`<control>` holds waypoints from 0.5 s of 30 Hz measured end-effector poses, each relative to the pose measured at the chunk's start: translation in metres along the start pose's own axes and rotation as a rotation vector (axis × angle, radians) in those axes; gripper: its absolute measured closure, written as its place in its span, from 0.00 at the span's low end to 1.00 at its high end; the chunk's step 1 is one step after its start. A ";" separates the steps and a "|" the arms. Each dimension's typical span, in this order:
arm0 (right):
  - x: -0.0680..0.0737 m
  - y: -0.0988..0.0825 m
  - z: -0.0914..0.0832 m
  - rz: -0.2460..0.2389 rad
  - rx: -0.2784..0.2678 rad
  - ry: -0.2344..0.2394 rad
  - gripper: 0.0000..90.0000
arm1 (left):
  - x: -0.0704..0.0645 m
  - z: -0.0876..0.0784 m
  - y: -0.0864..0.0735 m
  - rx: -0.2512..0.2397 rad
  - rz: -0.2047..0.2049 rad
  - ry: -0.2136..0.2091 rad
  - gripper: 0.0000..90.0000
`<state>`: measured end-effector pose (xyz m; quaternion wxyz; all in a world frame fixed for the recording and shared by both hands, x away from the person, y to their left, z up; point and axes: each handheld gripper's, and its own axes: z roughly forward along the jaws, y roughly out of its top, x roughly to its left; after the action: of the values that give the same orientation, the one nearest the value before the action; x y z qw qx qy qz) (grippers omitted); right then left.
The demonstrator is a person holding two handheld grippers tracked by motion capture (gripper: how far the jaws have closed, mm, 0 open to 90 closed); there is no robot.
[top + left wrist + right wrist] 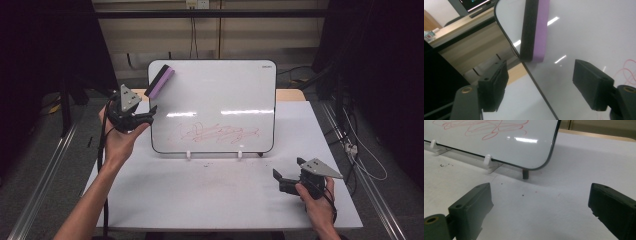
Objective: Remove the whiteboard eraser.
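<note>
Black jaws on your left tool (pixel 134 118) stand wide apart with nothing between them, and you have it raised in your left hand (pixel 119 137) just off the whiteboard's left edge, below the board's top left corner. From that tool's own camera, one jaw sits out past the board's dark rim and the other sits in front of the white face, with the eraser (pixel 534 30) just beyond them. That eraser, purple (pixel 161 81) with a black felt side, clings to the whiteboard (pixel 220 85) at its top left corner, tilted, its upper end at the rim.

Your right tool (pixel 290 180) is also spread open and empty, held low in your right hand (pixel 320 200) over the tabletop (pixel 200 195), in front of the whiteboard's lower right corner and well apart from it. Its camera looks between the jaws at that rounded corner (pixel 544 157) and at a small dark foot (pixel 525 174) under it.

Across the lower middle of the whiteboard runs a red scribble (pixel 216 133), a loose tangle of loops. Two white clips (pixel 188 154) prop the board's bottom edge, so it stands leaning back on the white tabletop. Small dark specks (pixel 445 165) lie on the tabletop in front of the board.
</note>
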<state>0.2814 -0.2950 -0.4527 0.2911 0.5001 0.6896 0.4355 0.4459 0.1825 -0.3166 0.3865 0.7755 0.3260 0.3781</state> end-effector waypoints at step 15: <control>-0.001 0.000 -0.001 0.003 0.000 0.001 0.06 | 0.003 0.023 0.024 0.061 0.091 0.013 0.52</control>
<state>0.2803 -0.2960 -0.4523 0.2902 0.5006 0.6890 0.4364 0.4719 0.1651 -0.3053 0.3430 0.7984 0.3043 0.3902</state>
